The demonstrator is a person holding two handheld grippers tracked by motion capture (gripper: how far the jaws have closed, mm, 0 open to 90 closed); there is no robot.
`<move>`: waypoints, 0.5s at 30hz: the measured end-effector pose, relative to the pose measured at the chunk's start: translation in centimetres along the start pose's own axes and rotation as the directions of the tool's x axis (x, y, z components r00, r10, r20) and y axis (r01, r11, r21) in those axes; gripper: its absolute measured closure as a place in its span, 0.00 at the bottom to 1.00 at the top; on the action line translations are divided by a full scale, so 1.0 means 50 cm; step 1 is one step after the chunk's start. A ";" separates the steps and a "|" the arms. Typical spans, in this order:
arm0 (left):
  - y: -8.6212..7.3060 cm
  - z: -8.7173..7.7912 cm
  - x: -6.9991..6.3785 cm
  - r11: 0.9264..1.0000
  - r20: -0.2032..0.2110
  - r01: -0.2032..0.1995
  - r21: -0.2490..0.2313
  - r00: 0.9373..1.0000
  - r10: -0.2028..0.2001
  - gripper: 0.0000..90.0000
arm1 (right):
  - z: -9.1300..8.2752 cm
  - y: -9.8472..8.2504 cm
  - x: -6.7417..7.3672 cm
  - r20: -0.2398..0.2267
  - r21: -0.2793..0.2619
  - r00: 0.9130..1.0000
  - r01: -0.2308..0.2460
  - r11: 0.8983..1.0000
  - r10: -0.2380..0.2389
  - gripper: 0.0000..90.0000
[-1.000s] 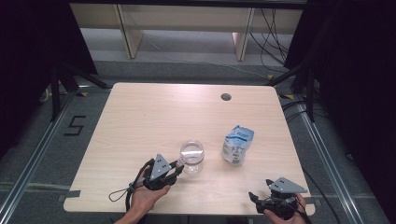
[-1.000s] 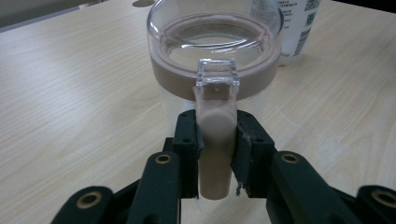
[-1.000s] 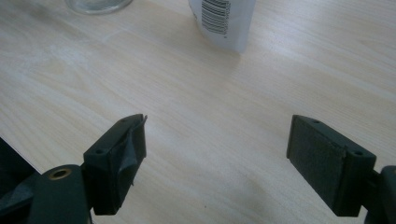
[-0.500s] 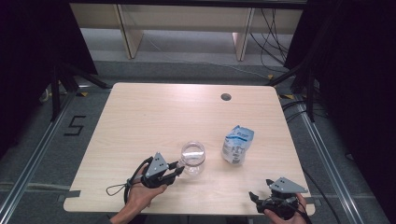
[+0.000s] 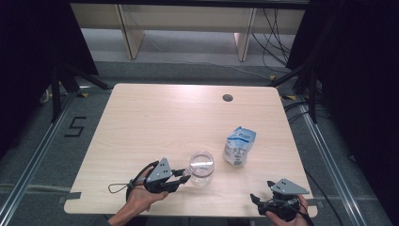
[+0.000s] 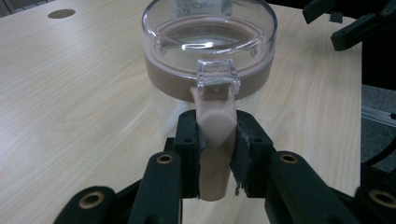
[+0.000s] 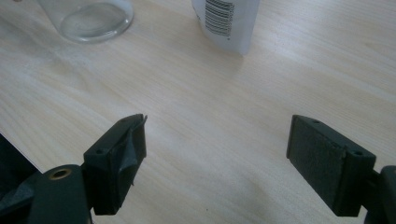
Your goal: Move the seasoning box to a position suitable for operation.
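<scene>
One jar (image 5: pixel 201 167) (clear), one bag (image 5: pixel 239 146)

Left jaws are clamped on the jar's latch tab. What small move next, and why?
Probably lift the tab to unlatch the lid. The left gripper pinches the tab hanging from the clear clasp, and the jar is closed. The right gripper is open over bare table, with the white packet nearby.

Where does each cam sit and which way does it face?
High view: above the near edge, looking forward and down on the table; both hands, left gripper, right gripper.
Left gripper view: on that gripper, along its jaws clamped on the jar latch tab.
Right gripper view: on the right gripper, jaws apart over bare wood.
All three share the jar and the bag.
</scene>
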State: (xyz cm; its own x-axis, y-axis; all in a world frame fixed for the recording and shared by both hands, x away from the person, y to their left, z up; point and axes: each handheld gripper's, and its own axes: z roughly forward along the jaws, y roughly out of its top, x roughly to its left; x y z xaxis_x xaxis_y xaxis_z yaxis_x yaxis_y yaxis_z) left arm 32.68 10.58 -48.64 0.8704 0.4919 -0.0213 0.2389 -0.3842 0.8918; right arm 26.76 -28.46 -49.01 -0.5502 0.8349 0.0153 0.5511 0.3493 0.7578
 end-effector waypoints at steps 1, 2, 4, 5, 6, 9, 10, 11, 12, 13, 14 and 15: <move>0.000 0.001 -0.002 1.000 0.002 0.009 -0.002 1.000 -0.009 0.81 | 0.000 0.000 0.000 0.000 0.000 1.000 0.000 1.000 0.000 0.23; 0.000 0.001 -0.001 1.000 0.018 0.000 0.001 1.000 0.000 0.81 | 0.000 0.001 -0.001 0.004 -0.004 1.000 0.012 1.000 -0.012 0.23; 0.001 0.002 -0.001 1.000 0.024 -0.014 0.004 1.000 0.014 0.81 | 0.000 0.001 0.000 -0.010 0.010 1.000 0.003 1.000 -0.003 0.23; 0.002 0.002 -0.001 1.000 0.029 -0.021 0.005 0.999 0.021 0.81 | -0.001 0.000 0.006 -0.004 0.020 1.000 -0.027 0.999 0.027 0.23; 0.002 0.002 -0.003 1.000 0.030 -0.015 0.006 0.999 0.015 0.81 | 0.000 0.001 0.003 -0.001 0.009 1.000 -0.008 1.000 0.008 0.23; 0.003 0.002 -0.002 1.000 0.051 -0.029 0.010 0.998 0.028 0.81 | 0.000 0.001 0.003 -0.004 0.007 1.000 -0.007 1.000 0.007 0.23; 0.003 0.003 -0.001 0.999 0.060 -0.036 0.010 0.998 0.036 0.81 | 0.001 -0.001 0.005 -0.001 0.010 1.000 -0.019 1.000 0.019 0.23; 0.003 0.003 -0.002 1.000 0.065 -0.024 0.009 0.998 0.024 0.81 | 0.001 -0.001 0.006 -0.008 0.017 1.000 -0.024 1.000 0.024 0.23; 0.003 0.003 -0.002 0.999 0.069 -0.031 0.010 0.997 0.030 0.81 | 0.000 0.000 0.005 -0.011 0.020 1.000 -0.022 1.000 0.022 0.23; 0.003 0.003 0.000 0.999 0.075 -0.042 0.011 0.996 0.041 0.81 | 0.001 0.001 0.000 -0.002 0.001 1.000 0.013 1.000 -0.013 0.23; 0.004 0.003 0.001 0.999 0.084 -0.049 0.012 0.995 0.048 0.81 | 0.002 0.001 -0.001 -0.004 -0.005 1.000 0.025 1.000 -0.025 0.23; 0.004 0.003 0.002 0.999 0.091 -0.050 0.008 0.995 0.049 0.81 | 0.002 0.001 0.001 -0.004 -0.009 1.000 0.022 1.000 -0.022 0.23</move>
State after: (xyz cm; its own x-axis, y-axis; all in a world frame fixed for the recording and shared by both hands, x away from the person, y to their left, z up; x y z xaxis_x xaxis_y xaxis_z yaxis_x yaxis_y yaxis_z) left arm 32.88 10.43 -48.56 0.9165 0.3996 -0.0181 0.1984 -0.4148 0.8880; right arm 26.82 -28.36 -49.06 -0.5647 0.8253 0.0009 0.5333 0.3641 0.7635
